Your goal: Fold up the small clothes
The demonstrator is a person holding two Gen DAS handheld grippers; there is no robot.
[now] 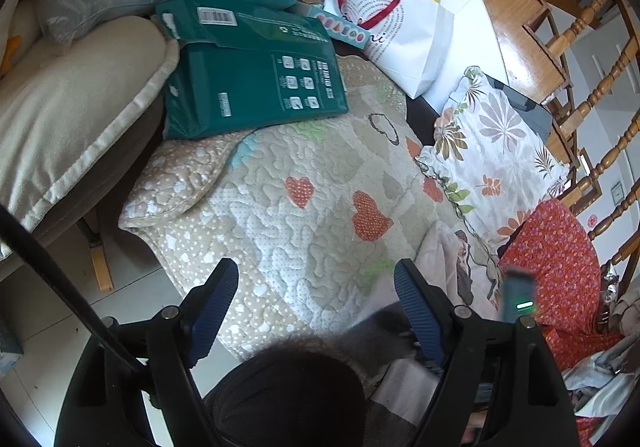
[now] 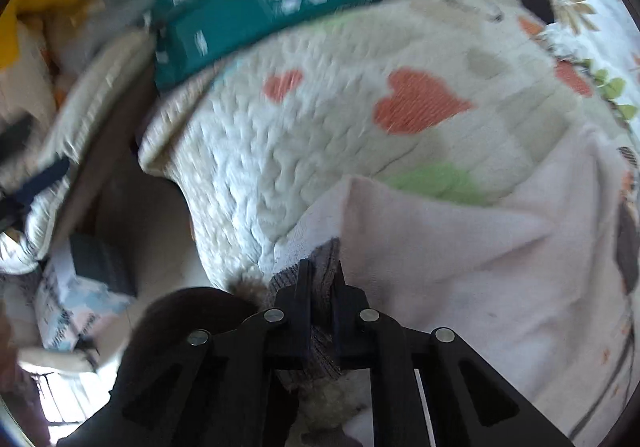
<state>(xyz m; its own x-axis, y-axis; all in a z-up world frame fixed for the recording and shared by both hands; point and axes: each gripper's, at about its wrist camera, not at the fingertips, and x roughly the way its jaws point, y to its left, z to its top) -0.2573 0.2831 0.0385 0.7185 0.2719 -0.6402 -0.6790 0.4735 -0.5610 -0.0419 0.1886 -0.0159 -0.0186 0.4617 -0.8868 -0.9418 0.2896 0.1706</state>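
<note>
fabric: right hand-held gripper (image 2: 322,279) pinches grey ribbed cloth (image 2: 320,351); left hand-held gripper (image 1: 316,287) gapes empty.

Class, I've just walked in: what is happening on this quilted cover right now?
A person holding two grippers is handling a pale pink garment on the heart-patterned quilted cover. The right gripper is shut on a grey ribbed knit piece at the garment's edge. The left gripper hangs open above the cover, holding nothing. No fold is finished yet.

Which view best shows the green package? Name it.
Left wrist view: the green package lies sharp and whole on the quilt, barcode readable. The right wrist view shows it blurred and cut by the top edge.
</note>
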